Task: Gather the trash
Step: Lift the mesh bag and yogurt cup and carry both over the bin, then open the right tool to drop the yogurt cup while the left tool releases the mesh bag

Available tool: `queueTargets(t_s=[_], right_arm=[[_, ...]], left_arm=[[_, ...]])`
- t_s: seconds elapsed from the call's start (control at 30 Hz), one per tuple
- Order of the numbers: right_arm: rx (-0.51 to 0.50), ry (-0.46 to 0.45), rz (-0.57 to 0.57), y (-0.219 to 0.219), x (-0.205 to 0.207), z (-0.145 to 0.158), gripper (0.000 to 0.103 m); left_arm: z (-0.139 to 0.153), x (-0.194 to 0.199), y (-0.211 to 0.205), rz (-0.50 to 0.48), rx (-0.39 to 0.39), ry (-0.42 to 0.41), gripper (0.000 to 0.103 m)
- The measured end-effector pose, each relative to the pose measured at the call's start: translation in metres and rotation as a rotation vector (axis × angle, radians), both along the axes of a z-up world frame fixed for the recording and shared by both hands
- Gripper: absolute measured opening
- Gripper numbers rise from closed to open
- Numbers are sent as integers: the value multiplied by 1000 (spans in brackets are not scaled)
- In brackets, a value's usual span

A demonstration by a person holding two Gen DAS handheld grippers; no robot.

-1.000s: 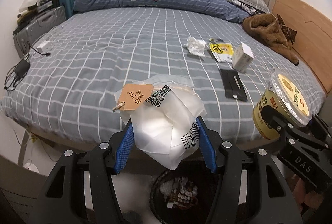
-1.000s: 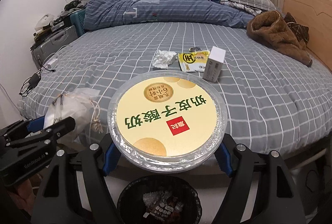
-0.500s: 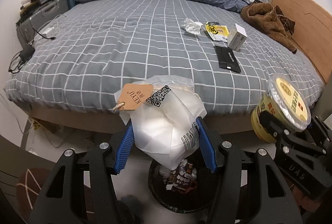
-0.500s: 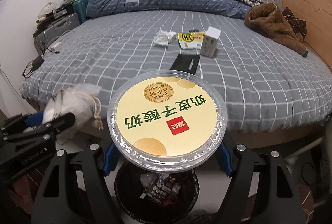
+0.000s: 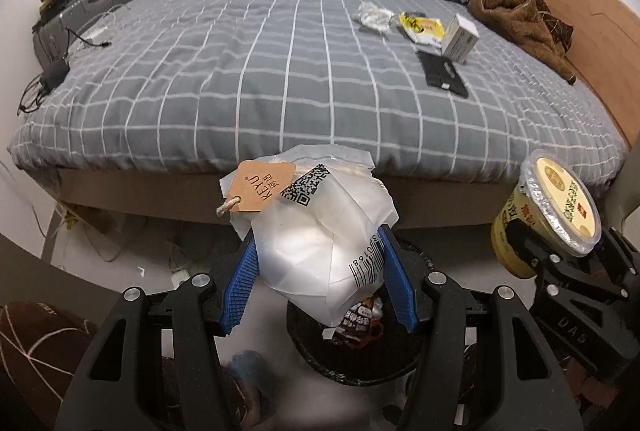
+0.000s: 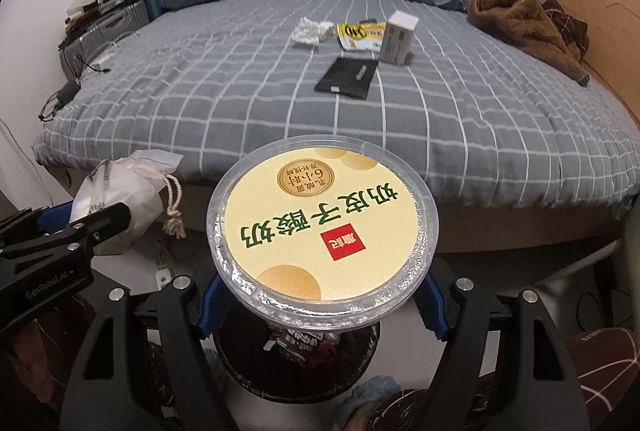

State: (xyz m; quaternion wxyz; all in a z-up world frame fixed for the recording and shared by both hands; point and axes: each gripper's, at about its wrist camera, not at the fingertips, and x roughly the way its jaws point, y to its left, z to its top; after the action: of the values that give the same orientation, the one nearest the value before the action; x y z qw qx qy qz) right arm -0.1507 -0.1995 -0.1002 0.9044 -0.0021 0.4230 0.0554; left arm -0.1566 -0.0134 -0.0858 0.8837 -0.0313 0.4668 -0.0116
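Both loads sit over the bin, neither dropped yet.

Left gripper (image 5: 318,283) is clamped on a crumpled white plastic bag with a brown card tag and barcode (image 5: 324,231); its blue pads press both sides of it. The bag hangs directly above the round black trash bin (image 5: 356,363) on the floor at the foot of the bed, which already has dark snack wrappers inside.

Right gripper (image 6: 320,299) is clenched around a yellow yogurt tub with a clear lid and green lettering (image 6: 322,227), held upright, also above the bin (image 6: 296,363).

Still on the grey checked bedspread (image 6: 224,91), well away from the bin:
- crumpled white paper wad (image 6: 312,30)
- yellow foil sachet (image 6: 360,35)
- small white carton box (image 6: 397,38)
- flat black pouch (image 6: 347,77)

Judgement: two items are one release from done, four are left to fetch. So roughly a third through, counting what's visible. Brown fleece garment (image 6: 528,23) by the headboard probably isn't trash.
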Motion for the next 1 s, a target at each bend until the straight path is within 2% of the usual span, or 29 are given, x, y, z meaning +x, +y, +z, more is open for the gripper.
queueTargets(t_s=[0.4, 0.63, 0.93, 1.0], right_arm=[[-11, 100, 11, 11, 18, -44, 72], [-8, 130, 17, 24, 28, -53, 72], [-20, 159, 24, 41, 41, -66, 73], [-37, 165, 20, 43, 43, -68, 85]], left_arm=[[-61, 15, 12, 23, 26, 97, 57], [-77, 20, 22, 47, 35, 128, 57], [-85, 17, 37, 75, 40, 146, 57], [-86, 17, 38, 75, 40, 148, 57]])
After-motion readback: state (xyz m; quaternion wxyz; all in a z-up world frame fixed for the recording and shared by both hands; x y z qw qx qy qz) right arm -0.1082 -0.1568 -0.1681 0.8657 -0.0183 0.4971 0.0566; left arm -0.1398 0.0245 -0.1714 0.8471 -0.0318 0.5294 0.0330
